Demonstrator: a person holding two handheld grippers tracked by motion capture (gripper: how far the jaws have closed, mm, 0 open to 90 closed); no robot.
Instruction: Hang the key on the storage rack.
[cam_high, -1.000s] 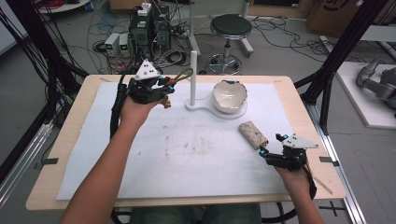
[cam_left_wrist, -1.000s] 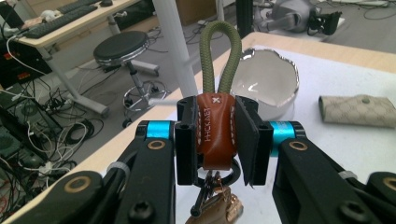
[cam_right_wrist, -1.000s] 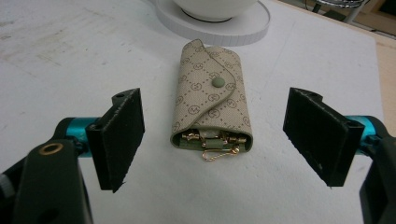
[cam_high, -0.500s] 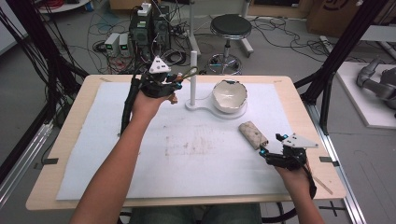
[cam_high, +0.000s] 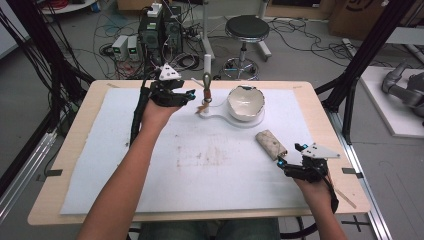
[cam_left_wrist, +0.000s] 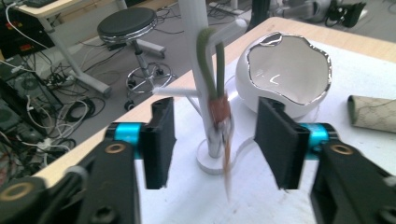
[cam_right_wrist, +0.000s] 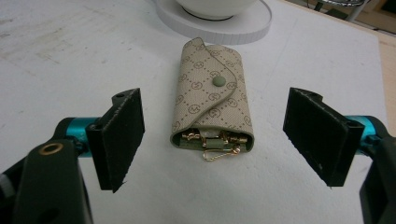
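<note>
- The right gripper (cam_high: 286, 164) rests low at the near right of the table (cam_high: 75, 165), its black jaws spread wide with nothing between the pads; in the right gripper view they frame the key pouch without touching it.
- The key pouch (cam_right_wrist: 212, 98) lies flat on the white mat (cam_high: 150, 170) just beyond that gripper: beige woven fabric printed with small round logos, a curved flap closed by a dull green snap, gold hooks and a thin chain poking from the near open end.
- The mat is scuffed with brownish stains towards its middle.
- Farther back stands a white stand (cam_left_wrist: 208, 70) with a slim post and side pegs, joined to a round base carrying a glossy white bowl (cam_left_wrist: 285, 74), egg-shaped with a jagged silver-edged rim.
- A green loop strap with a brown leather band (cam_left_wrist: 218, 109) hangs on a peg; its lower end is blurred.
- The left gripper (cam_left_wrist: 212, 140) is held up at the stand, jaws well apart on either side of the strap, touching nothing I can see.
</note>
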